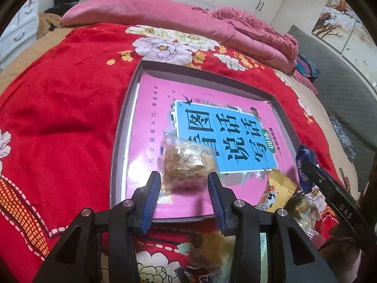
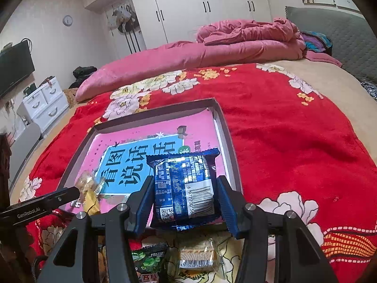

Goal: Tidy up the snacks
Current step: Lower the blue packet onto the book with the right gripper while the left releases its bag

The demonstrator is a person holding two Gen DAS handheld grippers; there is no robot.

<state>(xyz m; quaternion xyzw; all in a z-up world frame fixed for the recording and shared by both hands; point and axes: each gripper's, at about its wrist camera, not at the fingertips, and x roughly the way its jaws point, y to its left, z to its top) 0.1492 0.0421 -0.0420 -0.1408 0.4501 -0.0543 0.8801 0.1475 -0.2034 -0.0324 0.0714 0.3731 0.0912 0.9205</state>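
Observation:
A shallow grey box (image 1: 122, 127) lined with a pink book cover lies on the red floral blanket. My left gripper (image 1: 185, 181) is shut on a clear-wrapped golden pastry (image 1: 188, 162), held over the box's near edge. My right gripper (image 2: 183, 184) is shut on a shiny blue snack packet (image 2: 185, 184), held over the box (image 2: 226, 136) at its near right corner. In the left wrist view the blue packet (image 1: 304, 165) shows at the right. In the right wrist view the pastry (image 2: 88, 186) shows at the left.
Loose snacks lie on the blanket in front of the box: a yellow packet (image 1: 280, 191), a green packet (image 2: 148, 259) and a clear-wrapped golden bar (image 2: 196, 255). A folded pink quilt (image 2: 212, 49) lies across the bed behind. White drawers (image 2: 44, 103) stand at far left.

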